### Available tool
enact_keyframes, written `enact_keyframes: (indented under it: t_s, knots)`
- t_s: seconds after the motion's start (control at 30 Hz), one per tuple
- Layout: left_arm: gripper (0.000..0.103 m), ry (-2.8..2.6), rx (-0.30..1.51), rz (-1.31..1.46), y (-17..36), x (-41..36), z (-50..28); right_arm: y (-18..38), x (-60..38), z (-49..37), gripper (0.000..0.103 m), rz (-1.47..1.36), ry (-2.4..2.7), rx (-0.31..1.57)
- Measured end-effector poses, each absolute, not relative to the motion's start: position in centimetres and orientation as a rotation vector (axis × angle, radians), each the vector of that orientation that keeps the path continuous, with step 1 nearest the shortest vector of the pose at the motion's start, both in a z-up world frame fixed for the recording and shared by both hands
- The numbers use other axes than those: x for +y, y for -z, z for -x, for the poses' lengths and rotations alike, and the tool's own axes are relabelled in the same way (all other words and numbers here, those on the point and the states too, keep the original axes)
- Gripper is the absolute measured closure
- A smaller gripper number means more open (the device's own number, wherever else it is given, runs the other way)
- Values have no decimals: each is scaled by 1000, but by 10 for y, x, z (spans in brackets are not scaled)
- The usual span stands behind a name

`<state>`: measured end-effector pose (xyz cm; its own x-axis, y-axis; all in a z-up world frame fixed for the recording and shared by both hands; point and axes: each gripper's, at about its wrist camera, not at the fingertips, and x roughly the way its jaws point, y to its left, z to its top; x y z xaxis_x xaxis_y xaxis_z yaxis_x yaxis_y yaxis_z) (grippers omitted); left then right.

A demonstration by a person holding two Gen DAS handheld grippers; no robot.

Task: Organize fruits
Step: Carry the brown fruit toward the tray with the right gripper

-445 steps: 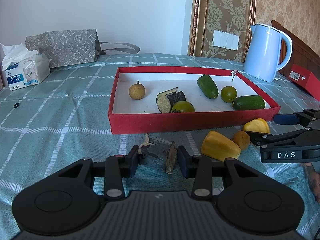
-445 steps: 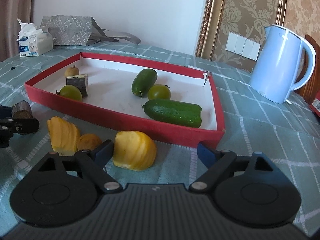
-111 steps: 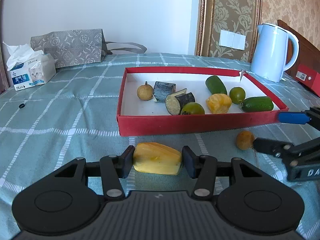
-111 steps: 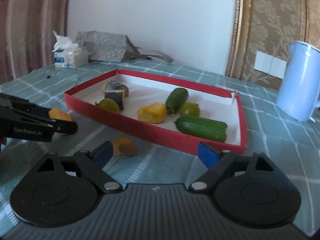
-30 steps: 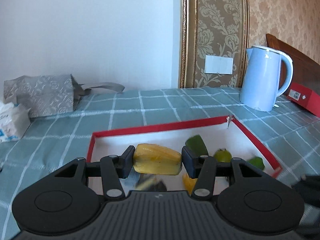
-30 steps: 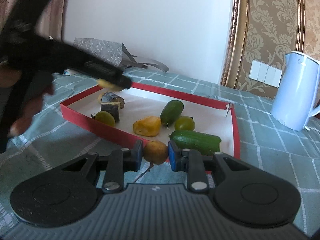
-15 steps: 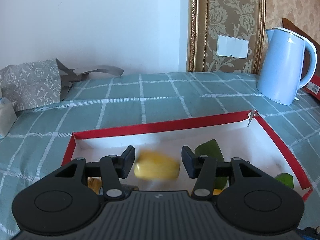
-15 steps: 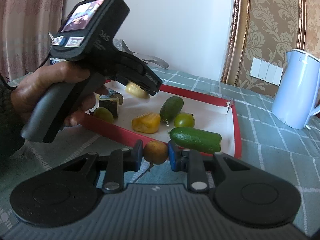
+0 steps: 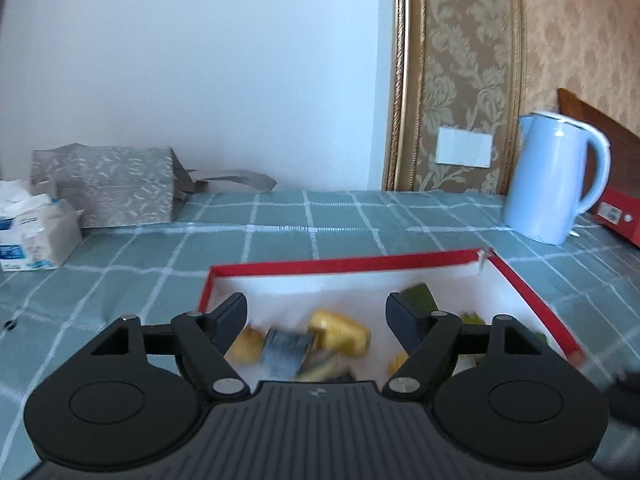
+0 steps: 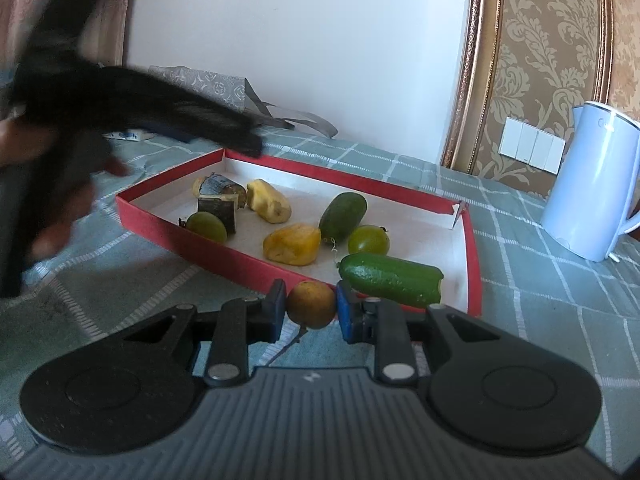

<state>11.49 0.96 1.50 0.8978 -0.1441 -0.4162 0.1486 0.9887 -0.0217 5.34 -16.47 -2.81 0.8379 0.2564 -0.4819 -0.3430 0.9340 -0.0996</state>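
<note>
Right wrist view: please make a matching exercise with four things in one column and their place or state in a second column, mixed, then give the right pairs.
Things:
1. small round orange-brown fruit
2. long green cucumber
3. blue kettle
4. yellow fruit piece

Places or states:
A. stands on the checked cloth, outside the red tray, to the right
B. lies in the tray beside the dark cut pieces
C. clamped between the fingers of the right gripper
D. lies in the tray near its front right corner

Pairs: 1-C, 2-D, 3-A, 4-B
</note>
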Motion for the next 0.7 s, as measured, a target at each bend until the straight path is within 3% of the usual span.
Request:
enact_keyframes:
  t_s: [0.3,0.7]
  knots:
    - [25,190,487,-6,14,27,-57,29,-164,-53,78,190,-303,483]
    - [25,189,623,8,37,33,-60,31,-165,-53,78,182,-276,494]
